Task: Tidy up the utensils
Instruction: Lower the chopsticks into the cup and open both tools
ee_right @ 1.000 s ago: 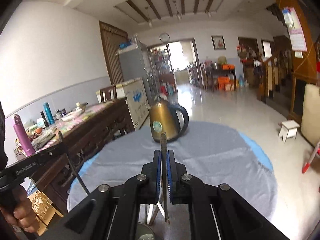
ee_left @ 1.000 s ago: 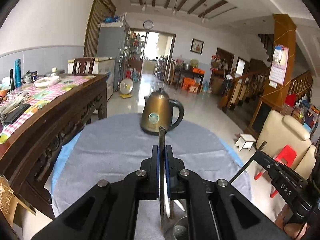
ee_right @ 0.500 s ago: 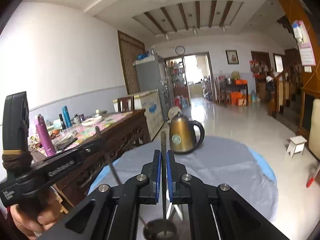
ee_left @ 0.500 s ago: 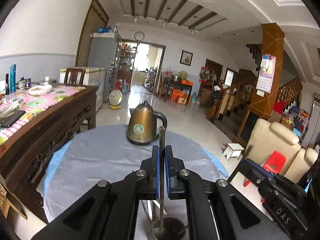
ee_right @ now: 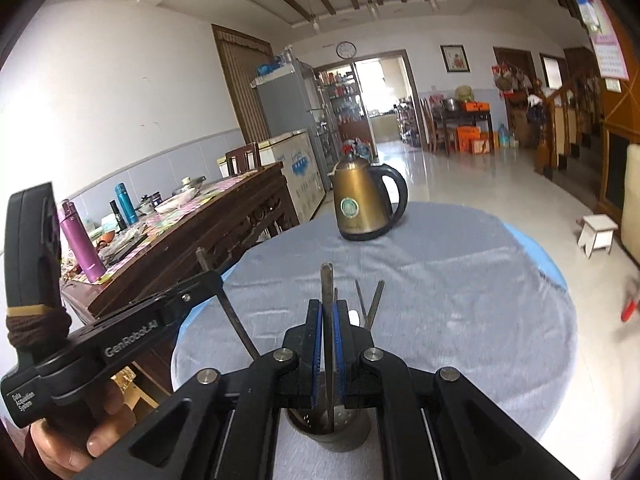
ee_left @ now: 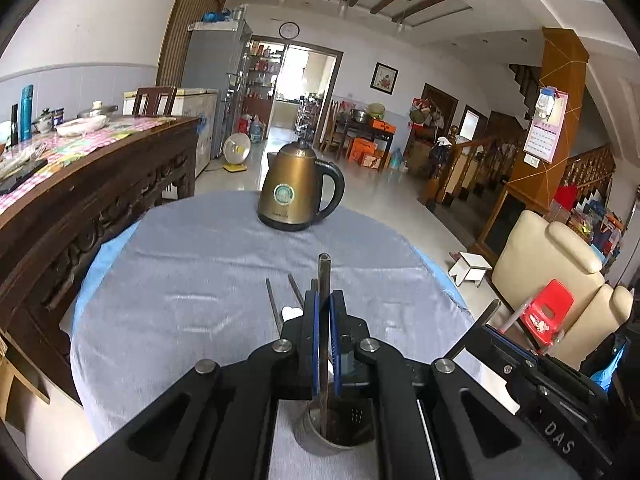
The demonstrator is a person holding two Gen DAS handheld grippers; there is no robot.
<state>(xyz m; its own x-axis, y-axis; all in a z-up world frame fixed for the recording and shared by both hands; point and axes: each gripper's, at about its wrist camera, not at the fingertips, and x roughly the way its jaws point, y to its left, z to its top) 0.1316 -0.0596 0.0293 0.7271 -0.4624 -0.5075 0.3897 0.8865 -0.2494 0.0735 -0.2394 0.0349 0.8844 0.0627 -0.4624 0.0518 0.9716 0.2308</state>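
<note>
My left gripper (ee_left: 325,322) is clamped on a thin metal utensil (ee_left: 324,280) standing upright, its lower end inside a metal holder cup (ee_left: 320,442) just below the jaws. My right gripper (ee_right: 327,326) pinches a second utensil (ee_right: 327,284) over the same cup (ee_right: 340,440), where other utensils stand. The cup sits on a round table's grey cloth (ee_left: 192,272), well short of a bronze kettle (ee_left: 294,188).

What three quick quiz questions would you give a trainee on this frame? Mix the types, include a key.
1. True or false: the left gripper is shut on a metal utensil.
2. What stands at the far side of the grey tablecloth? A) kettle B) vase C) pan
3. Fill in: the lower end of the right gripper's utensil reaches into the metal ____.

Key: 1 true; 2 A, the kettle; 3 holder.
</note>
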